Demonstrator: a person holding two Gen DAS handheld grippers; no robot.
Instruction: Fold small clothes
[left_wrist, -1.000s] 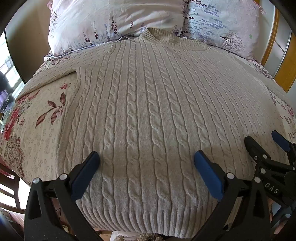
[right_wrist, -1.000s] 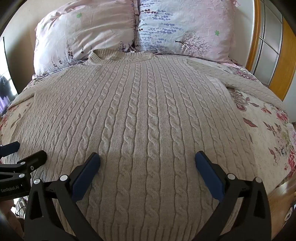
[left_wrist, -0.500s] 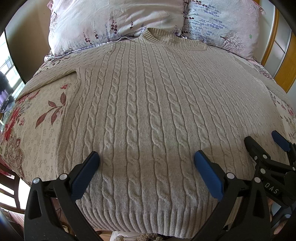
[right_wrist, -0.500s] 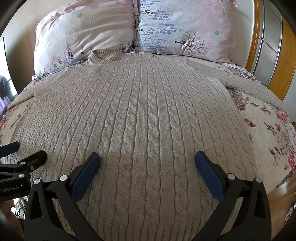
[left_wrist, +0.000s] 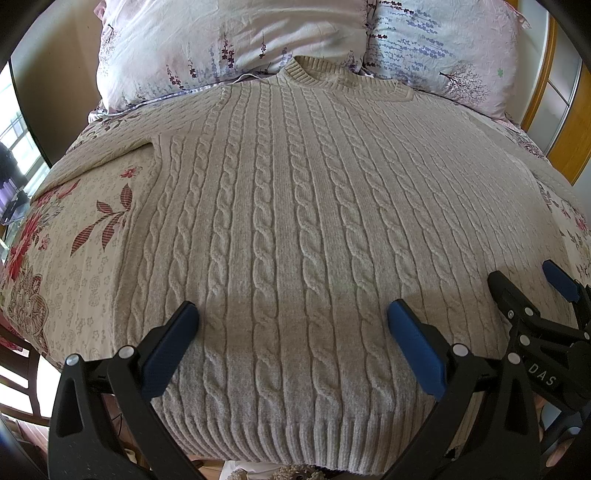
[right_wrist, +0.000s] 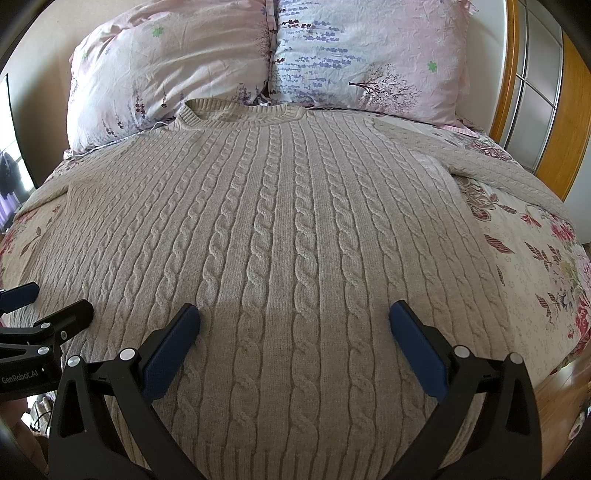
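Note:
A beige cable-knit sweater (left_wrist: 295, 221) lies flat on the bed, collar towards the pillows, ribbed hem at the near edge; it also fills the right wrist view (right_wrist: 288, 240). Its sleeves spread out to both sides. My left gripper (left_wrist: 291, 325) is open and empty, hovering over the lower left part of the sweater near the hem. My right gripper (right_wrist: 293, 325) is open and empty over the lower right part. Each gripper shows at the edge of the other's view: the right gripper (left_wrist: 532, 280) and the left gripper (right_wrist: 48, 299).
Two pale floral pillows (right_wrist: 170, 70) (right_wrist: 373, 59) lean at the head of the bed. A floral bedspread (left_wrist: 74, 240) shows on either side of the sweater. A wooden-framed panel (right_wrist: 532, 92) stands at the right. Dark wooden furniture (left_wrist: 18, 373) sits beside the bed at lower left.

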